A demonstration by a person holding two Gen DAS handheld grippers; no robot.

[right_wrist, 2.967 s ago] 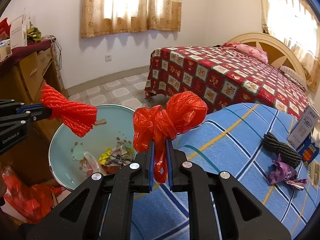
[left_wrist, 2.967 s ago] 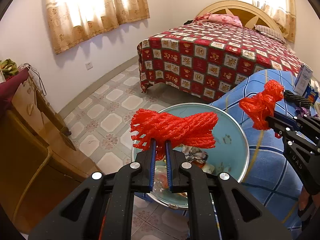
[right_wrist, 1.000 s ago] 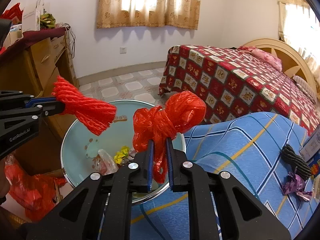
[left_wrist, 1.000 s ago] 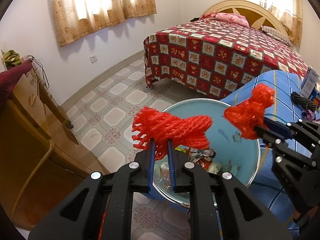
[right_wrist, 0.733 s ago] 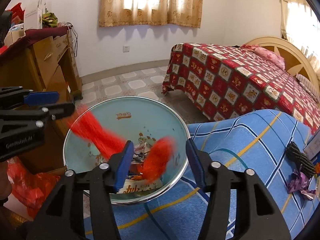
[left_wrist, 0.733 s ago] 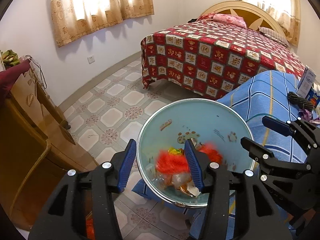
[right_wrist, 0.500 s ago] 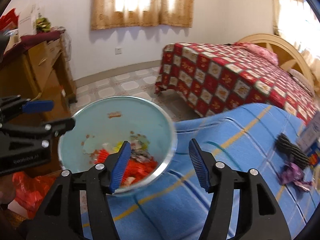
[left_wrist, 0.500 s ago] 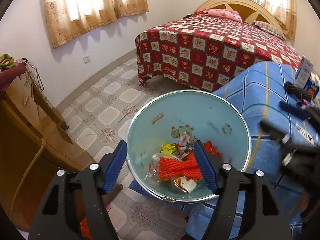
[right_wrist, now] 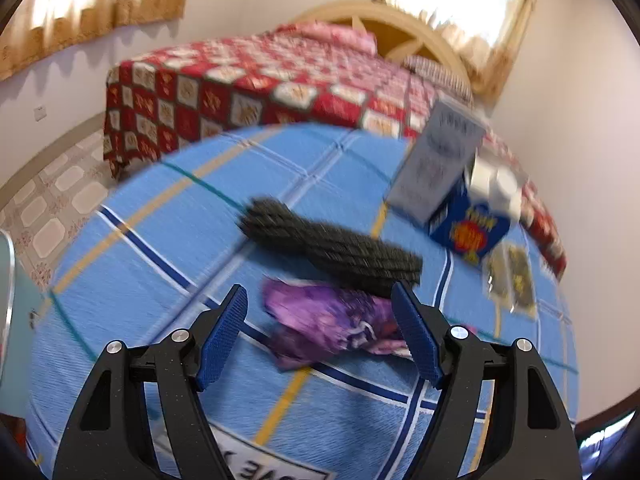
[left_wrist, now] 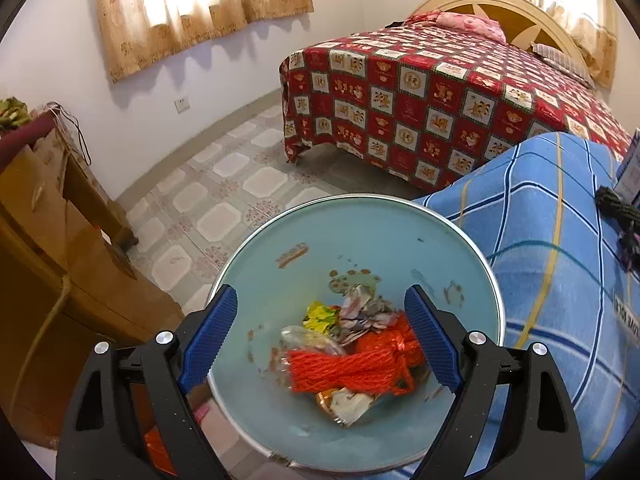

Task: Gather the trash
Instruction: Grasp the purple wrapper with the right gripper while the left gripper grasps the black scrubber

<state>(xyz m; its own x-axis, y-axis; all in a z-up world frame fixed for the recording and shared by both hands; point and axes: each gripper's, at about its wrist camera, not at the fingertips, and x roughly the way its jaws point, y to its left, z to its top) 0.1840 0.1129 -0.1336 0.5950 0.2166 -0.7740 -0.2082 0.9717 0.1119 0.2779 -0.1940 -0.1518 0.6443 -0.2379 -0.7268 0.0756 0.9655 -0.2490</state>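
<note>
Bedroom with tiled floor, a red patchwork bed (left_wrist: 440, 92) and, nearer, a bench under a blue plaid cloth (right_wrist: 208, 232). Left tool (left_wrist: 320, 332) hangs over the pale blue bin (left_wrist: 472, 264), jaws just spread wide, nothing between them; red mesh netting (left_wrist: 352, 368) lies inside on wrappers and scraps. Right tool (right_wrist: 320, 328), jaws likewise just opened and empty, points down at a crumpled purple wrapper (right_wrist: 328, 320) on the cloth, a black mesh roll (right_wrist: 332, 244) touching it behind. Judgement: next pickup is the wrapper; lower squarely over it and close on its bunched middle, clear of the black roll and cloth. Writing: the boxes (right_wrist: 460, 184) behind are too blurred to read; a cloth label shows only partial letters.
</note>
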